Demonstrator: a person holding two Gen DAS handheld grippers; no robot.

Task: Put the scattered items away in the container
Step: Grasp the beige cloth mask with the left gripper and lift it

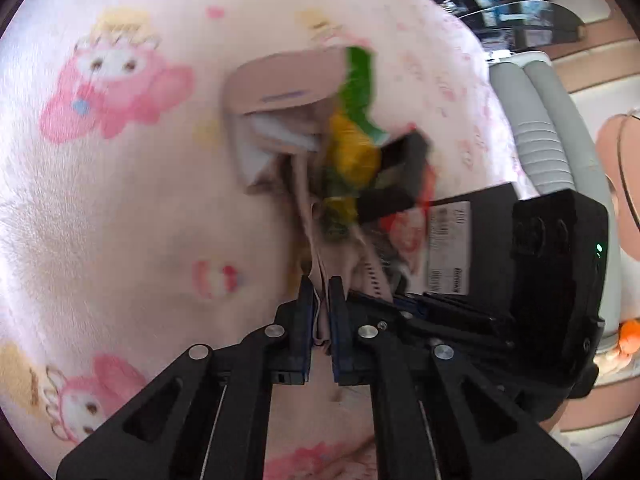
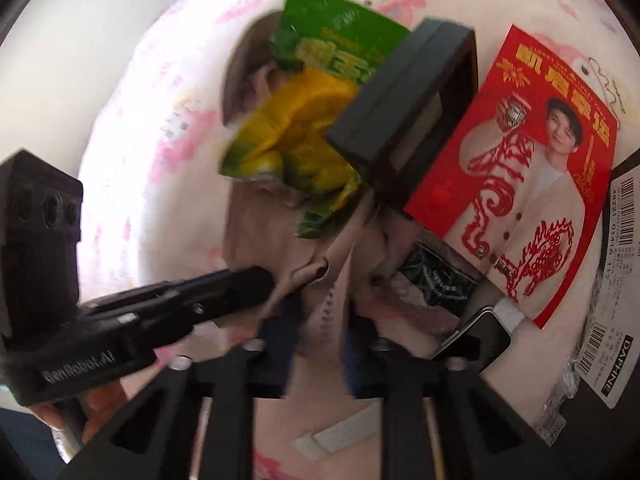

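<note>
While both grippers are pinched on the mouth of a beige pouch, the parts are labelled as follows.

Surface: a pink cartoon-print blanket (image 1: 120, 200) is spread under everything.

Container: the beige pouch (image 2: 280, 248) is laid on the blanket with its opening turned toward the cameras; its far body (image 1: 280, 88) is seen slumped and part-filled.

Left gripper (image 1: 320, 284): the jaws are drawn together and clamped on a fold of the pouch rim, cloth being visible between the blue pads.

Right gripper (image 2: 320, 320): the jaws are likewise closed on the rim next to the left one; the view is blurred, but fabric is seen running down between the fingers.

Reason for the hold: the rim is judged to be gripped at two neighbouring points so that the soft mouth can be spread and kept from collapsing while items are loaded.

Items at the mouth: a green-and-yellow snack bag (image 2: 316, 112) and a black box (image 2: 404, 112) are lodged in or at the opening; how deep cannot be told.

Items still outside: a red card (image 2: 532, 168) and a smartwatch (image 2: 476, 332) are left on the blanket beside the pouch, to its right.

Edge of view: a barcode-labelled box (image 2: 612, 292) is cropped at the right.
</note>
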